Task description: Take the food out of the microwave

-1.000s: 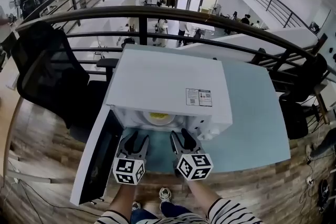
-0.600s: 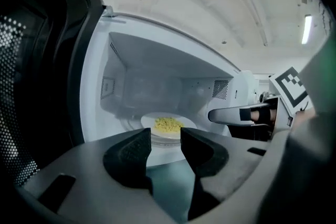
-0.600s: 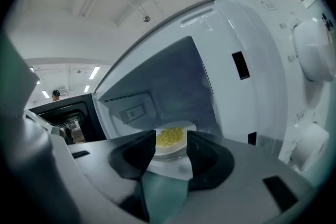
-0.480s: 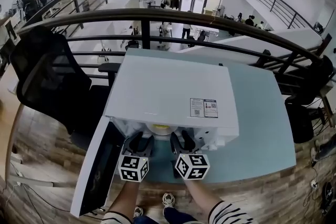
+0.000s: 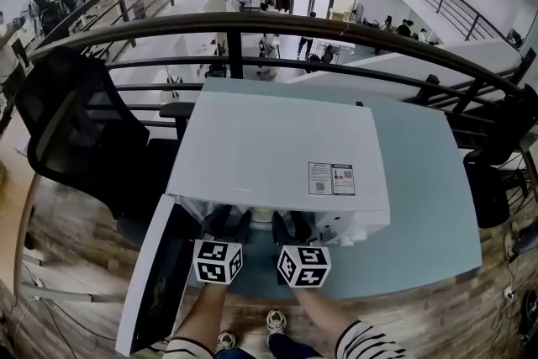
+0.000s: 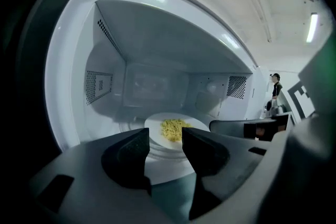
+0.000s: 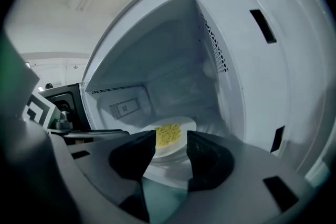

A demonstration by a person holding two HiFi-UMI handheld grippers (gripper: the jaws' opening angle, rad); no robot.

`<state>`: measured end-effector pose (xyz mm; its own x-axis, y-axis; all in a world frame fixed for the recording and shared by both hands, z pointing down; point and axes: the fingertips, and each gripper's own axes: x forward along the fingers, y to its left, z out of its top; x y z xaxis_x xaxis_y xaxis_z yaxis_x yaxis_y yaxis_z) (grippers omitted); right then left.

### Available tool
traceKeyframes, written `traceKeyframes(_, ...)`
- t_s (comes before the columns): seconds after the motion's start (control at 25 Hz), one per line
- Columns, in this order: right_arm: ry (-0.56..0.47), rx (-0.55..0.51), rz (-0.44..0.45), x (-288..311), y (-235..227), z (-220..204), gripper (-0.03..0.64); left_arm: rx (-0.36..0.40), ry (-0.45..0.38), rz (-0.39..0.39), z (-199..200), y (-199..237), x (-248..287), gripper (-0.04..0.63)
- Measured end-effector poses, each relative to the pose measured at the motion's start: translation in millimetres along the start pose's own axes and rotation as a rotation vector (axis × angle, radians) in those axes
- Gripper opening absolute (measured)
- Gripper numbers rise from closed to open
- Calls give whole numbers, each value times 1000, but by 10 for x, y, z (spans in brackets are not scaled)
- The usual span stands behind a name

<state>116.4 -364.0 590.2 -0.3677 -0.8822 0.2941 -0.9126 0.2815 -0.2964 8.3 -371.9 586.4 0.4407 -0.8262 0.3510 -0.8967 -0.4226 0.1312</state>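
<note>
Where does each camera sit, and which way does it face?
Head view: on the head, looking down at the microwave top; shows both forearms, left gripper, right gripper.
Left gripper view: on the left gripper, facing into it; its jaws, just opened wider, hold nothing.
Right gripper view: on the right gripper, facing in likewise; jaws apart, empty.
Shared: both gripper views see the plate of food.

Microwave (image 5: 269, 147): one. Plate (image 6: 155, 126): one. Food heap (image 6: 174, 128): one. Table (image 5: 420, 172): one. Grippers: two, left gripper (image 6: 164, 135) and right gripper (image 7: 171, 138).
</note>
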Motion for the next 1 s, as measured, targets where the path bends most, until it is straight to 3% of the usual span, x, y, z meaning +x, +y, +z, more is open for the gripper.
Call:
traceKeyframes(0.24,0,-27,-30,97,-20,-3,178,-5,40,-13,-35,65,133,193)
traceKeyframes(0.64,38,-78,-170,233,-117,-31,186,-2,70,-21,-17,119,275,196)
traceKeyframes(1.0,66,-62,-186,273,-141,-63,212,-4,130,-25,-55,149,354,219)
